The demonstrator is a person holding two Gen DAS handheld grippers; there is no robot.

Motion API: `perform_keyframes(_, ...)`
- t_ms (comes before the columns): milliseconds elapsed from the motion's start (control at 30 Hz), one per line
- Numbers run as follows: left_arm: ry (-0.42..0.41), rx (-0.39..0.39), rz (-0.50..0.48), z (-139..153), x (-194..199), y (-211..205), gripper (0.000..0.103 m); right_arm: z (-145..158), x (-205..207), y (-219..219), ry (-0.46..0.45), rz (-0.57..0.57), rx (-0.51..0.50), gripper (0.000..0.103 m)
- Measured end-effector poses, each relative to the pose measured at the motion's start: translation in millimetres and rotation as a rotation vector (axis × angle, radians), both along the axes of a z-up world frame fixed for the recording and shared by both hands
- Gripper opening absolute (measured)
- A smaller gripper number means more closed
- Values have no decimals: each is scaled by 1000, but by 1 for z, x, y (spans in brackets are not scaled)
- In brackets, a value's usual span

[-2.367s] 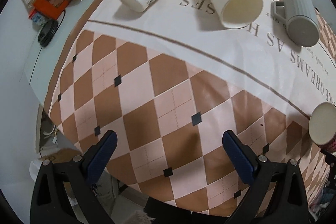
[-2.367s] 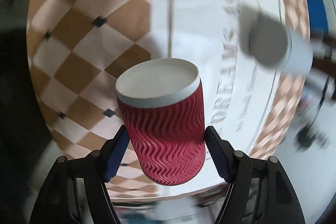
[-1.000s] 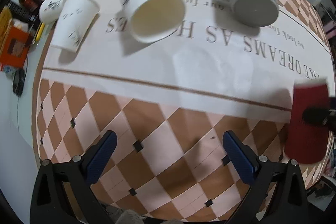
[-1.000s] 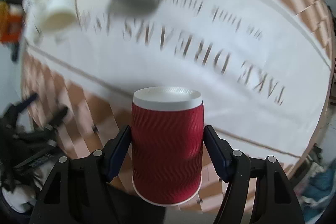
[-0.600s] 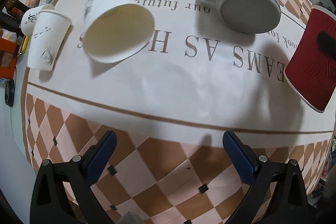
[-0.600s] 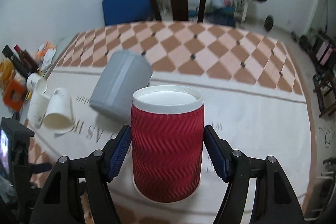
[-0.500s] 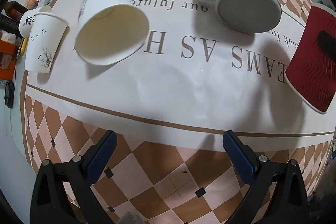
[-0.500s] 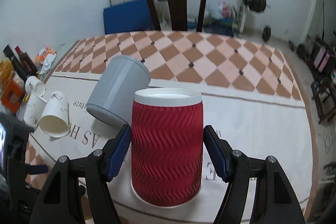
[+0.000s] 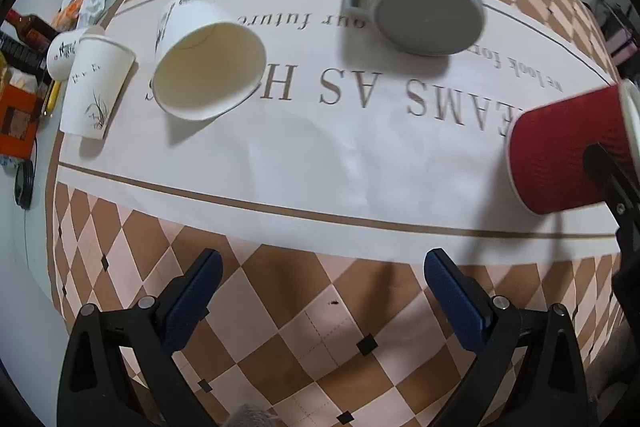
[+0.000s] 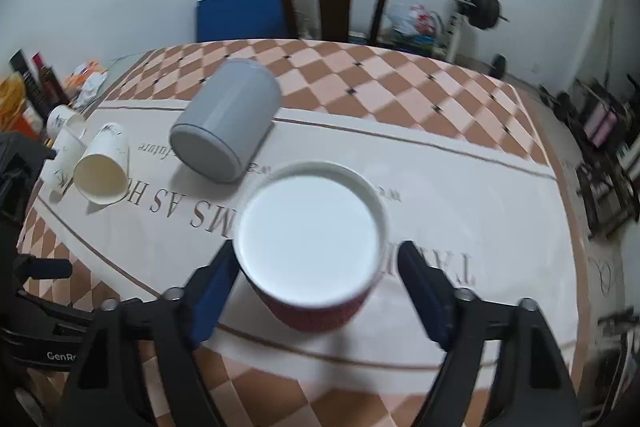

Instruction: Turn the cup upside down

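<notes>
On the bench cloth (image 9: 320,163) printed "DREAMS AS" and "our future", the red cup (image 10: 316,259) stands base-up just right of the tipped grey mug (image 10: 224,123), between the right gripper's (image 10: 316,267) spread jaws, while the left gripper (image 9: 320,291) hovers open-jawed.

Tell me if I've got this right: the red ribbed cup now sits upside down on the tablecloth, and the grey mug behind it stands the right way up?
Not quite. The grey mug is also upside down: the right wrist view shows its flat closed base facing up. The rest holds: the red ribbed cup is inverted on the tablecloth, white base up.
</notes>
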State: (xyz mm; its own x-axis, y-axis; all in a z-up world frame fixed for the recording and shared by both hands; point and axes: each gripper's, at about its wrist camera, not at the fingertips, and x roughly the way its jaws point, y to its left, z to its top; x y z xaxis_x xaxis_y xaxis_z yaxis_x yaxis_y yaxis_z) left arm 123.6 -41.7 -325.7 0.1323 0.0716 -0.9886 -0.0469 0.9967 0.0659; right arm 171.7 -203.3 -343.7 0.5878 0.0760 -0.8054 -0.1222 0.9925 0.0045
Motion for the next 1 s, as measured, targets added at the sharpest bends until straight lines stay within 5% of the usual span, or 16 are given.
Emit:
perform_keyframes(333, -109, -2, -81, 64, -48, 1, 103, 54, -58, -19, 15, -179, -75, 102)
perform_keyframes(767, -389, -70, -149, 224, -105, 20, 103, 218, -172, -21, -69, -336, -96, 102)
perform_keyframes(1000, -460, -71, -158, 272, -143, 20, 103, 282, -226, -17, -79, -374, -91, 102)
